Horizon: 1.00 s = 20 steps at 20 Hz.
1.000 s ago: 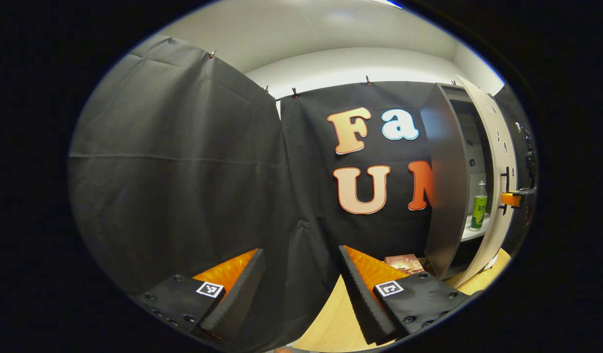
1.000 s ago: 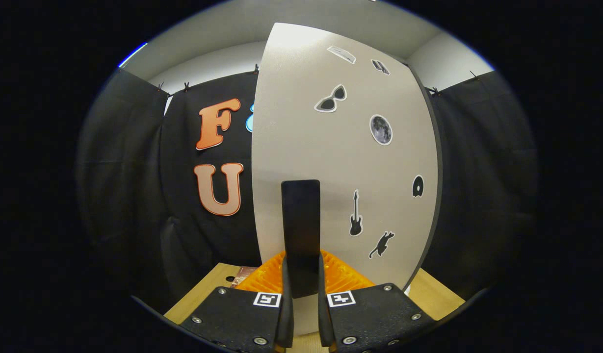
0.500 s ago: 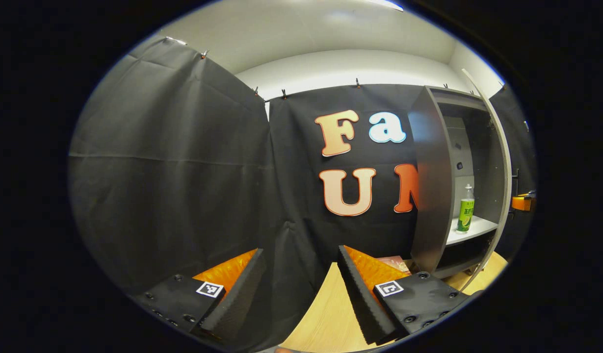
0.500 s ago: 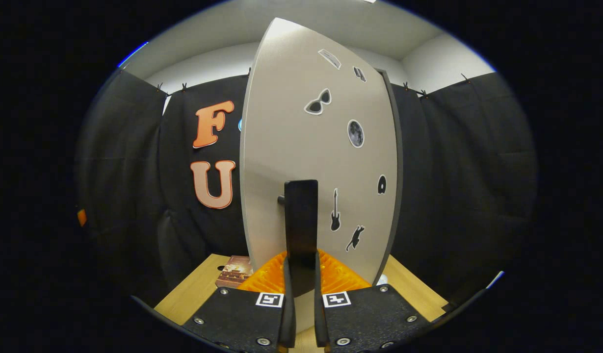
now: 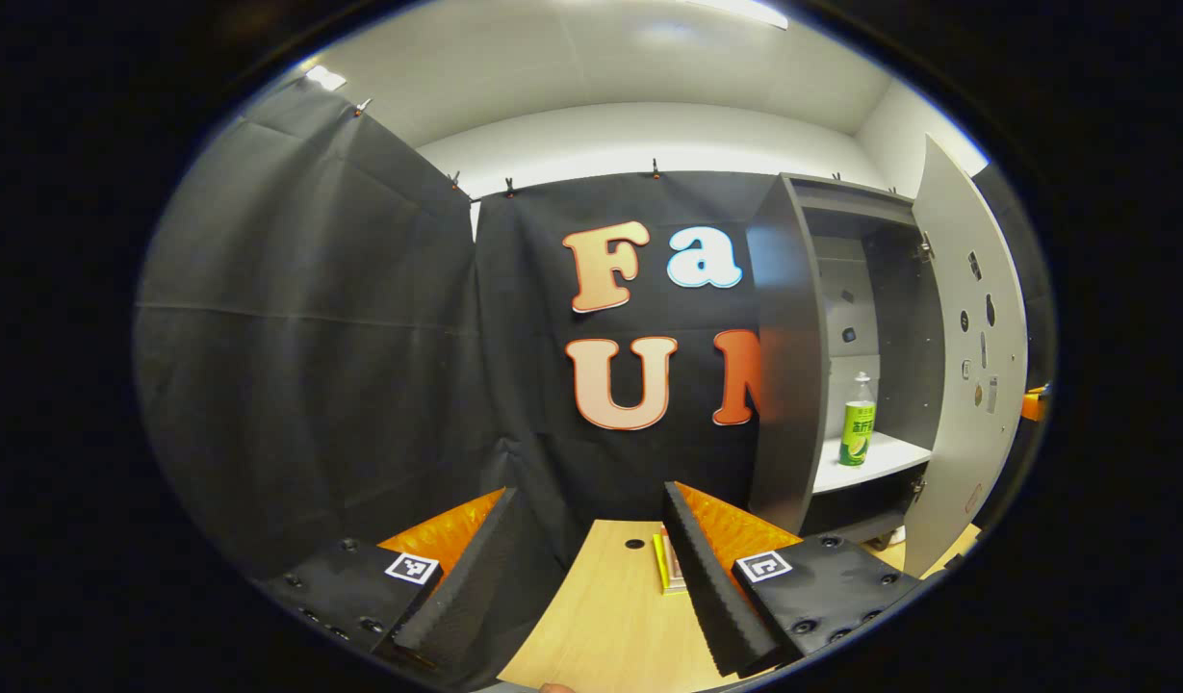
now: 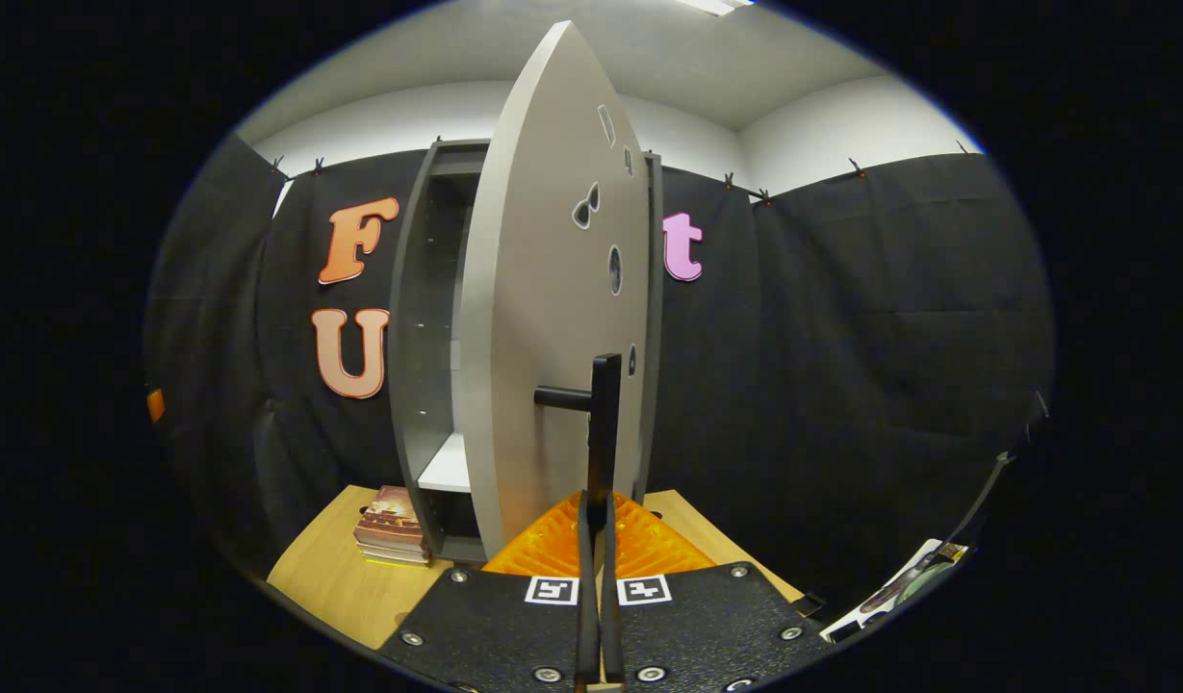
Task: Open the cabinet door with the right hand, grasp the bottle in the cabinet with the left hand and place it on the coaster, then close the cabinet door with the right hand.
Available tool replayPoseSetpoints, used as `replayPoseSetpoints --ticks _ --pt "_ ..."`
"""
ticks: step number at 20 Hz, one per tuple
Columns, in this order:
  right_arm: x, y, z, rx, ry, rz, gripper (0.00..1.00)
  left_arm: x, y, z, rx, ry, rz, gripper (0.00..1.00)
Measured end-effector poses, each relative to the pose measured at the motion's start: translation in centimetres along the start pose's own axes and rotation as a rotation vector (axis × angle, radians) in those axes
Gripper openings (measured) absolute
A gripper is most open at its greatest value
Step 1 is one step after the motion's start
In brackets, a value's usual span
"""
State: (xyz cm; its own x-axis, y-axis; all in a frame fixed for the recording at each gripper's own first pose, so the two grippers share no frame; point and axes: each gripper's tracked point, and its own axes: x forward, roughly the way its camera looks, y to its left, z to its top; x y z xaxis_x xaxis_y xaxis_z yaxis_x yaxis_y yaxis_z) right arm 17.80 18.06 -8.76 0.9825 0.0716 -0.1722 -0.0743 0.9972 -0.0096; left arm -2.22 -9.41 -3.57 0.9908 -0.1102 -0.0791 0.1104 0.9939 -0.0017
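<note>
The grey cabinet (image 5: 784, 366) stands on the table at the right with its pale door (image 5: 966, 366) swung wide. Inside, a clear bottle with a green label (image 5: 859, 433) stands upright on the white shelf (image 5: 889, 460). My left gripper (image 5: 591, 493) is open and holds nothing, well short of the cabinet and left of it. In the right gripper view the door (image 6: 543, 318) is nearly edge-on, and my right gripper (image 6: 598, 510) is shut on its black bar handle (image 6: 603, 414).
A small stack of books (image 5: 670, 570) lies on the wooden table (image 5: 601, 616) just left of the cabinet's foot, also the books (image 6: 391, 527). A flat printed item (image 6: 899, 587) lies at the far right edge. Black cloth walls close in all round.
The door has swung further open with my right gripper on its handle. The left gripper view has turned towards the cabinet, so the bottle and shelf show more fully.
</note>
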Motion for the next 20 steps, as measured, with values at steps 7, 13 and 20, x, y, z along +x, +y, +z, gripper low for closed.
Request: replayPoseSetpoints --ticks 7,13,20 --pt "-0.5 -2.4 -0.3 0.021 0.004 -0.027 0.00 0.2 -7.7 0.2 -0.015 0.018 -0.083 0.96" --pt "-0.3 -2.7 -0.3 0.025 0.007 0.044 0.00 0.6 -14.7 0.3 -0.047 0.025 -0.132 0.94" --pt "0.0 -3.5 -0.4 0.038 0.003 0.095 0.00 4.2 -23.7 0.0 -0.058 -0.009 -0.172 0.96"
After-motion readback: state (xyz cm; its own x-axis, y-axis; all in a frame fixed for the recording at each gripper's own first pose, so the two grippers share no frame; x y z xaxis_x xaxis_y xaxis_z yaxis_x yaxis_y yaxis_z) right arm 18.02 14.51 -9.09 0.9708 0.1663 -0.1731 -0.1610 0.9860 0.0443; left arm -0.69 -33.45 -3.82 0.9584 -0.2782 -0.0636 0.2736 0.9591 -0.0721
